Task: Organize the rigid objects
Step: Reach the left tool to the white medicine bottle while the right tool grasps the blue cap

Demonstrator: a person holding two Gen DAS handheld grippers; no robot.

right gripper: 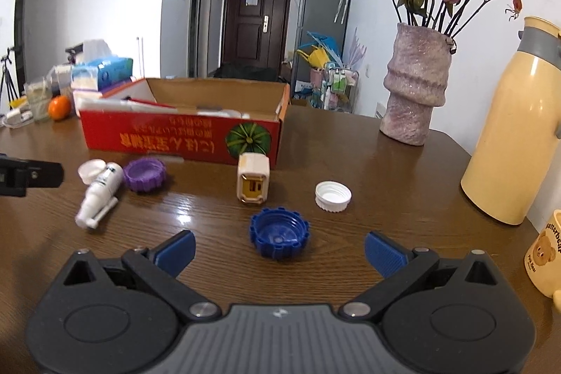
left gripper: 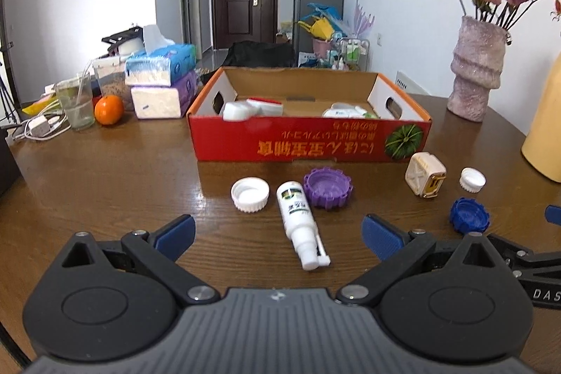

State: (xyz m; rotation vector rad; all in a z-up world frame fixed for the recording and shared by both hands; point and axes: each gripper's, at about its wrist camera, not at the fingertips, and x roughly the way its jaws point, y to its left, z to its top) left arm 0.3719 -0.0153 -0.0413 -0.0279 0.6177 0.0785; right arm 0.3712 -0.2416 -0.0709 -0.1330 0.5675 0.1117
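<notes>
- Spray bottle (left gripper: 302, 226): white, lying flat on the worktop (left gripper: 105, 184), just ahead of the left hand-held gripper (left gripper: 278, 235), nozzle end reaching in between its blue fingertips (left gripper: 175, 233). No contact visible.
- Left hand-held gripper: jaws spread wide, holding nothing.
- White cap (left gripper: 250, 193): open side up, ahead-left of the left hand-held gripper's centreline, just beside the bottle.
- Purple cap (left gripper: 328, 187): open side up, ahead, touching or nearly touching the bottle's far end on its right; can't tell which.
- Blue cap (right gripper: 279, 232): open side up, just ahead of the right hand-held gripper (right gripper: 279, 251), centred on the gap between its fingers. Apart from both pads (right gripper: 384, 254).
- Right hand-held gripper: jaws spread wide, holding nothing.
- Beige square piece (right gripper: 253, 183) with a yellow face: stands beyond the blue cap, slightly left of the right hand-held gripper's centreline.
- Small white cap (right gripper: 332, 196): open side up, ahead-right of the right hand-held gripper, near the blue cap.
- Red cardboard box (left gripper: 308, 142): open top, farther ahead than all the loose items; white containers (left gripper: 242, 110) lie inside.
- Far right of the right hand-held gripper: pink vase (right gripper: 415, 86) with roses, yellow flask (right gripper: 515, 142), bear mug (right gripper: 545, 258).
- Far left of the left hand-held gripper: tissue packs (left gripper: 163, 82), orange (left gripper: 109, 109), glass (left gripper: 75, 105).
</notes>
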